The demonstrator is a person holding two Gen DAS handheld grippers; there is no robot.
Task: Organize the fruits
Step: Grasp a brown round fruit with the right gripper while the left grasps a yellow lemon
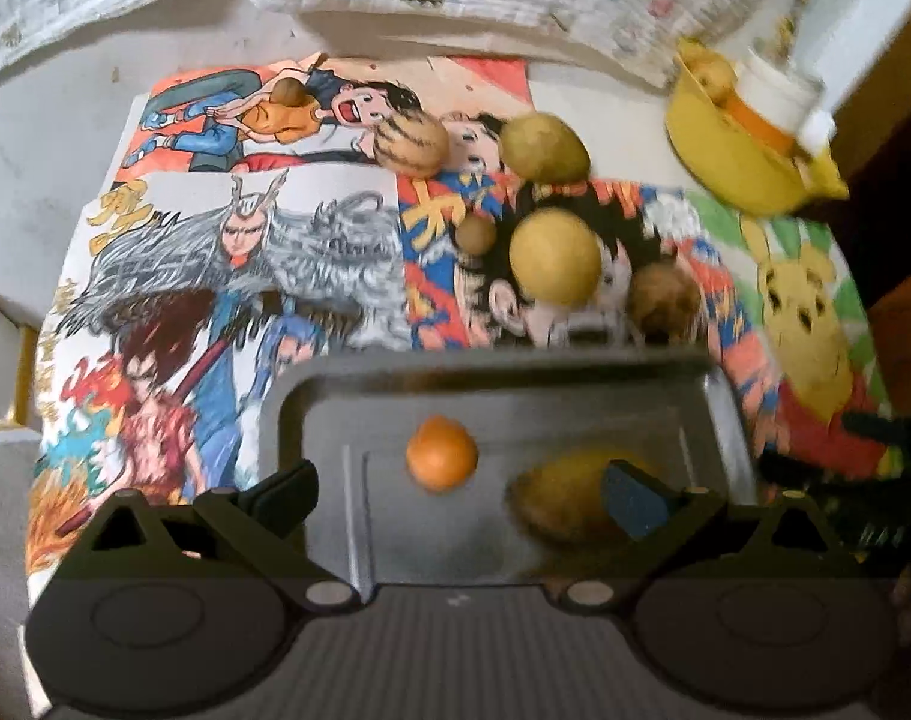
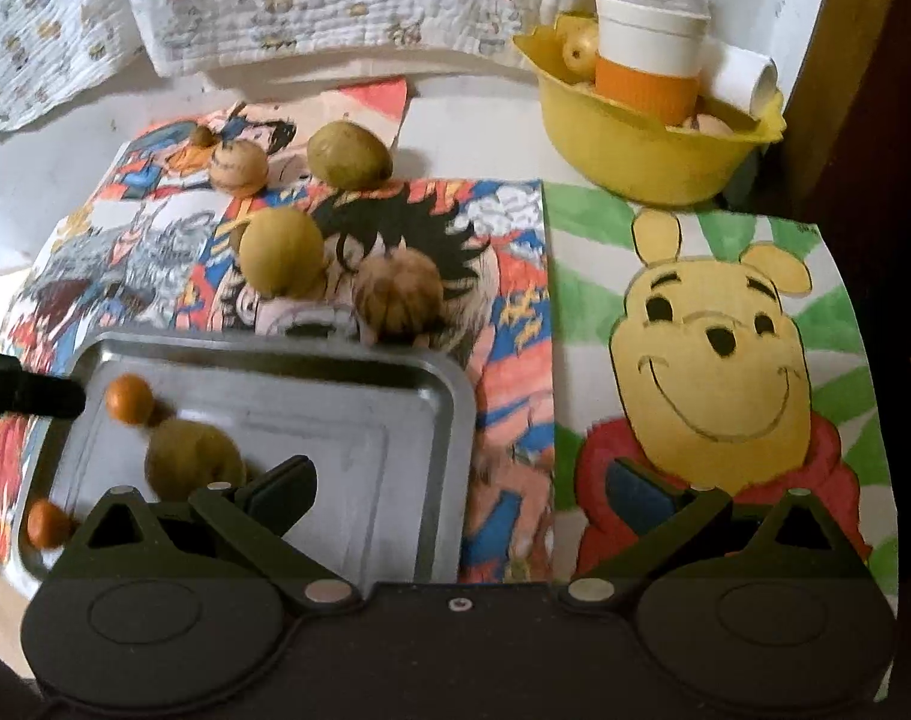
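Observation:
A metal tray (image 1: 575, 384) (image 2: 395, 420) lies on cartoon posters. In it are a small orange fruit (image 1: 441, 461) (image 2: 129, 399), a yellowish-brown fruit (image 1: 563, 498) (image 2: 191, 461) and, in the right wrist view, a second small orange fruit (image 2: 46, 523). Beyond the tray lie a round yellow fruit (image 1: 554, 255) (image 2: 281, 249), a green-yellow fruit (image 1: 542, 147) (image 2: 348, 155), striped brown fruits (image 1: 410, 145) (image 2: 395, 297) and small brown ones (image 1: 476, 234). My left gripper (image 1: 455, 501) is open and empty over the tray. My right gripper (image 2: 464, 495) is open and empty at the tray's right edge.
A yellow bowl (image 2: 647, 144) (image 1: 737, 144) at the back right holds a white and orange cup (image 2: 650, 54) and fruit. A quilted cloth (image 2: 311, 6) lies along the back. A Winnie the Pooh drawing (image 2: 707, 348) covers the right side.

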